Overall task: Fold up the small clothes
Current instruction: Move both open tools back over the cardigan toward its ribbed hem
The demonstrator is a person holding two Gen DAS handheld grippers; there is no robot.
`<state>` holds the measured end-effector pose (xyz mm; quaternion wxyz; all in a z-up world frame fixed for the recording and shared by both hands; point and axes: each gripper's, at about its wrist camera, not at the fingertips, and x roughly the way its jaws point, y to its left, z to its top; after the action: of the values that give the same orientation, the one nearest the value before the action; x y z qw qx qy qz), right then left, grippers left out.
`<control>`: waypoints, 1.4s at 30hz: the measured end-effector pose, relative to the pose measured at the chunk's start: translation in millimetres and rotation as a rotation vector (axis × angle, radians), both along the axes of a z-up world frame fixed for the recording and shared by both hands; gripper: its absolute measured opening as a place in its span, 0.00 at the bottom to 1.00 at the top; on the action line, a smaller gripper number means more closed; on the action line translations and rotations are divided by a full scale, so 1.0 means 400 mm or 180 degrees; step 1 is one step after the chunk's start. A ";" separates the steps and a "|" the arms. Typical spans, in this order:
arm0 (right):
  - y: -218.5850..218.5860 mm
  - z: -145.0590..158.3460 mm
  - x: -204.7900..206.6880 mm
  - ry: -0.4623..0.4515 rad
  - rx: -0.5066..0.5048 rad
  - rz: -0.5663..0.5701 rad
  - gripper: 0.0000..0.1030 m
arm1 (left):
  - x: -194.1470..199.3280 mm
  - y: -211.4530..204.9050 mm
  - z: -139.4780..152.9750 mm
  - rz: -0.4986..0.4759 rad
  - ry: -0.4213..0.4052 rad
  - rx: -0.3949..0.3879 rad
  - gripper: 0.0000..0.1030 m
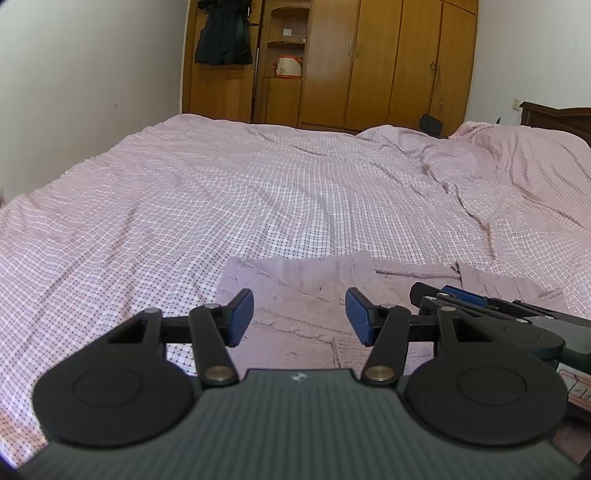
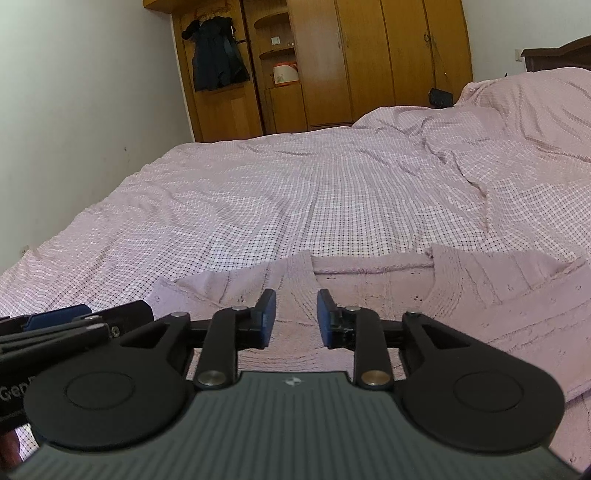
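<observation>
A small mauve knitted garment (image 1: pixel 295 295) lies flat on the checked pink bedsheet (image 1: pixel 221 192) near the bed's front edge. My left gripper (image 1: pixel 300 317) is open and empty just above its left part. The garment also shows in the right wrist view (image 2: pixel 461 295), spread wider to the right. My right gripper (image 2: pixel 296 318) is open with a narrower gap, empty, low over the garment's middle. The right gripper's fingers (image 1: pixel 454 293) show at the right of the left wrist view. The left gripper's fingers (image 2: pixel 55 319) show at the left of the right wrist view.
The wrinkled sheet (image 2: pixel 332 184) covers the whole bed, with a raised bump of bedding (image 2: pixel 535 122) at the far right. A wooden wardrobe (image 1: pixel 369 62) with a hanging dark coat (image 1: pixel 221 33) stands beyond the bed. A white wall (image 1: pixel 92 74) runs along the left.
</observation>
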<state>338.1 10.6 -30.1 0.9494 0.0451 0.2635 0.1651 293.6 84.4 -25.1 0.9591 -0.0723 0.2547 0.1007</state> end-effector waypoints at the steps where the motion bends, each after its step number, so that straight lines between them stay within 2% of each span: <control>1: -0.002 -0.002 -0.001 0.0000 -0.0015 0.0006 0.32 | -0.001 -0.001 0.000 -0.0001 0.0026 -0.0002 0.55; 11: -0.045 -0.010 -0.044 0.0015 -0.0024 -0.0037 0.33 | -0.039 -0.049 -0.001 -0.0044 0.0069 0.0045 0.53; 15: -0.058 -0.016 -0.076 0.0030 -0.0045 -0.0006 0.33 | -0.076 -0.067 -0.001 -0.0069 0.0060 0.0148 0.53; 19: -0.062 -0.010 -0.124 0.0017 -0.0111 0.0007 0.33 | -0.118 -0.062 0.000 -0.0113 0.0063 0.0026 0.53; 31: -0.111 -0.003 -0.350 -0.0020 -0.0260 0.0110 0.33 | -0.301 -0.098 -0.016 -0.0230 0.0129 0.0001 0.54; 35: -0.132 -0.004 -0.433 -0.0042 -0.0347 0.0149 0.33 | -0.357 -0.119 -0.030 -0.0304 0.0273 -0.0004 0.54; 42: -0.189 -0.005 -0.551 0.0008 -0.0158 0.0018 0.33 | -0.451 -0.157 -0.030 -0.0366 0.0283 0.0110 0.54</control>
<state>117.6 -65.0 -32.2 0.9494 0.0210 0.2688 0.1611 113.2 21.5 -37.0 0.9521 -0.0363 0.2989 0.0529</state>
